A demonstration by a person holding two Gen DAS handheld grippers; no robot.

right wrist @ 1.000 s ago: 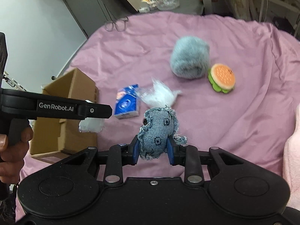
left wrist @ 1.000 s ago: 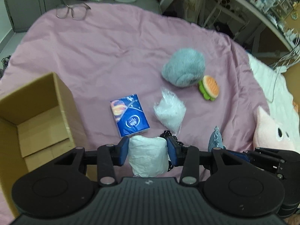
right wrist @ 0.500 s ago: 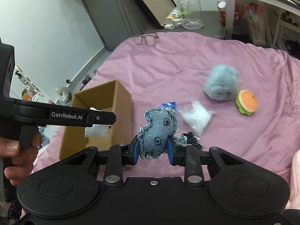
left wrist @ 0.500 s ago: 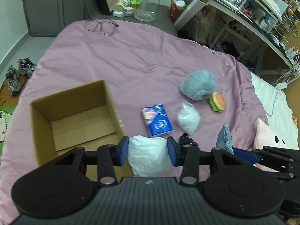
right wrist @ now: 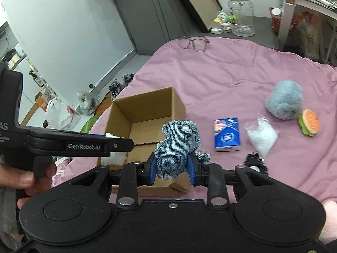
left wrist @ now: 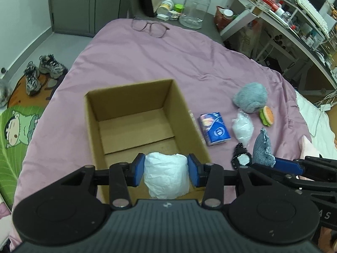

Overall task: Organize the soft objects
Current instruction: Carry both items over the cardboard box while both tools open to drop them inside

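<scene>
One cardboard box (left wrist: 134, 113), left gripper (left wrist: 166, 169) clamping one white bundle (left wrist: 166, 177), right gripper (right wrist: 171, 165) clamping one denim toy (right wrist: 179, 143)

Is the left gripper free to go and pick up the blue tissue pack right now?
Probably not yet. The left gripper is shut on a white bundle over the cardboard box. The blue tissue pack lies uncovered on the pink bedspread, right of the box.
</scene>
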